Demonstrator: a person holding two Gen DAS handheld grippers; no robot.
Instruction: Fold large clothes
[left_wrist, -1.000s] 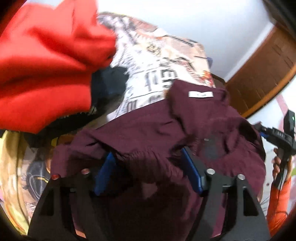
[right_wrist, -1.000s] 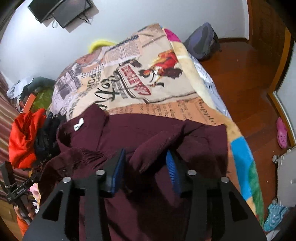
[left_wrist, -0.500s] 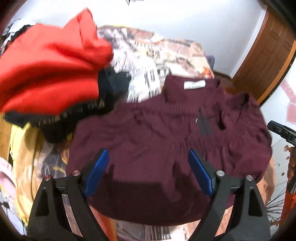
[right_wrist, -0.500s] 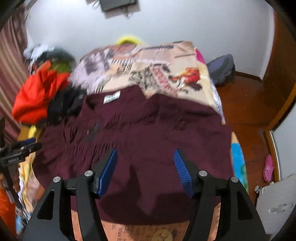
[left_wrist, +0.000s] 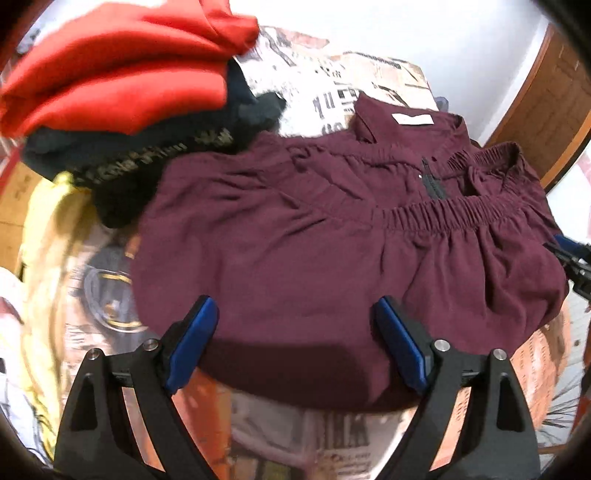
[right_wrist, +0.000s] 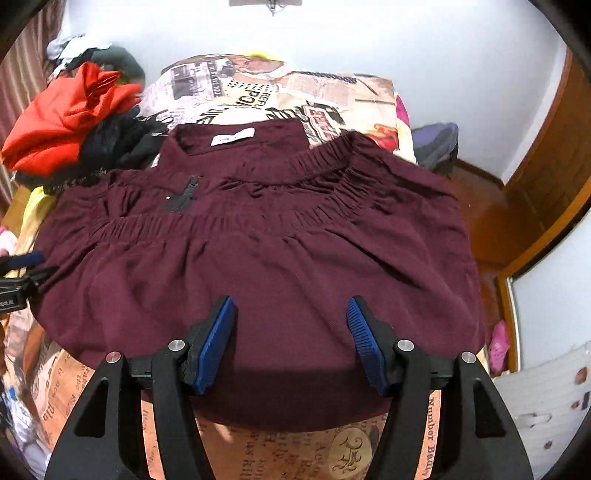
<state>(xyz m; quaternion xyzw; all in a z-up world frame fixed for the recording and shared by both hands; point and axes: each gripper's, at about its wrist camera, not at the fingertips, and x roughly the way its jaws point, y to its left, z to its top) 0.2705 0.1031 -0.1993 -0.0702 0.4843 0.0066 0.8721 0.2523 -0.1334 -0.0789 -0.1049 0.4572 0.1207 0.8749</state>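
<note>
A dark maroon garment (left_wrist: 295, 240) (right_wrist: 258, 258) lies folded on the printed bedspread (left_wrist: 332, 85), its white label (right_wrist: 232, 137) at the far side. A short black zipper (right_wrist: 183, 197) and a gathered elastic band (left_wrist: 461, 210) show on top. My left gripper (left_wrist: 295, 310) hovers open over the garment's near edge, nothing between its blue pads. My right gripper (right_wrist: 290, 306) is also open over the near edge, less wide, and holds nothing. Each gripper peeks into the other's view: the right gripper (left_wrist: 569, 258) at the garment's right side, the left gripper (right_wrist: 22, 273) at its left.
A pile of red clothing (left_wrist: 110, 74) (right_wrist: 62, 118) on dark garments (left_wrist: 147, 155) sits at the bed's far left, with yellow cloth (left_wrist: 48, 240) beside it. A grey backpack (right_wrist: 436, 147) rests on the wooden floor to the right, near a wooden door (right_wrist: 546, 147).
Both grippers let go of the maroon fabric that was between their pads, opened, and drew back toward the near edge. The garment now lies flatter, folded over.
</note>
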